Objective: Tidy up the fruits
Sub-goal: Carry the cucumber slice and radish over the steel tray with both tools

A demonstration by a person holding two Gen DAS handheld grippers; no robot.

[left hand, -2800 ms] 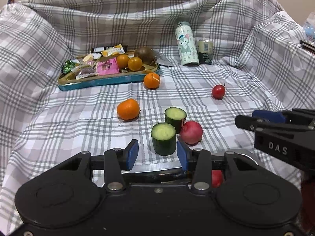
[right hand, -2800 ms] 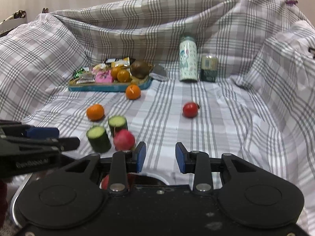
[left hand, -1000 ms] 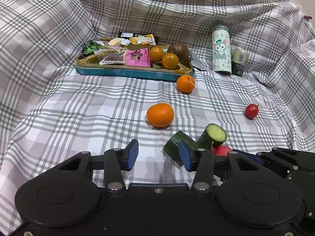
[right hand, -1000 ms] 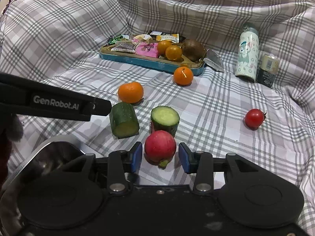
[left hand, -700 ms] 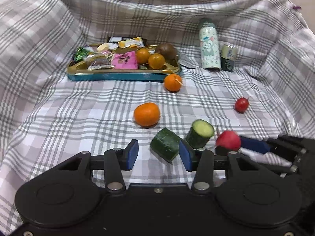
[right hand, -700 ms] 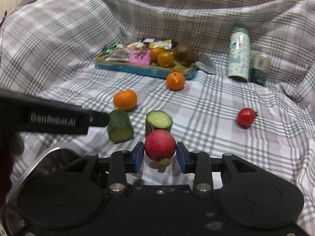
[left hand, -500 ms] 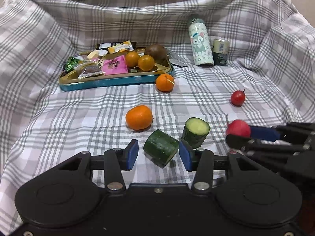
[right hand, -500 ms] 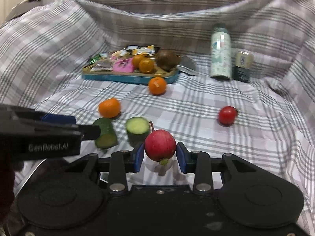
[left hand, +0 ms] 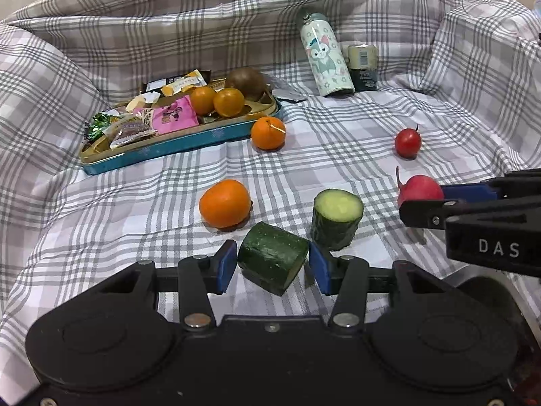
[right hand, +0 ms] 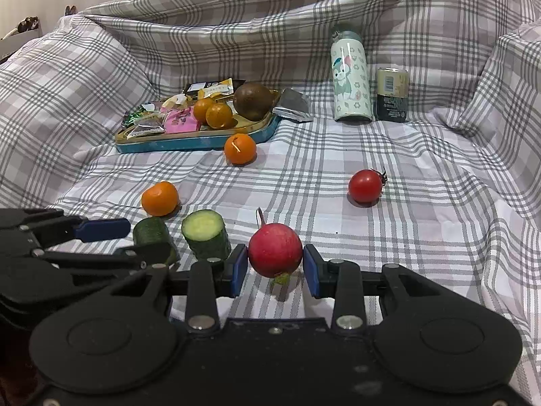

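A grey and white checked cloth (left hand: 338, 155) covers a soft surface and rises in folds at the back, where a shallow teal tray (left hand: 175, 147) holds wrapped snacks, two small oranges and a brown round fruit, with a cartoon-printed bottle (left hand: 326, 61) and a small can (left hand: 361, 67) standing just beside each other to its right. Compared with a second ago, both grippers have gathered something: the right gripper (right hand: 274, 265) has lifted a red radish (right hand: 275, 249) clear of the cloth and clamps it between its blue pads, and the left gripper (left hand: 272, 267) now has a tipped-over cucumber piece (left hand: 272, 258) between its pads, its jaws opening at this moment, so it looks more bracketed than firmly pinched. This suggests the sorting is under way, with two items in hand but none newly delivered. The radish is round and deep pink-red, with a thin root tail pointing up and a green stub below. The cucumber piece is a short, dark green, bumpy cylinder lying on its side. A second cucumber piece (left hand: 336, 218) stands upright just behind it, pale cut face up. Loose on the cloth are a tangerine (left hand: 225, 208) near the cucumbers, another orange (left hand: 268, 132) just beside the tray, and a cherry tomato (left hand: 408, 142) well apart to the right.
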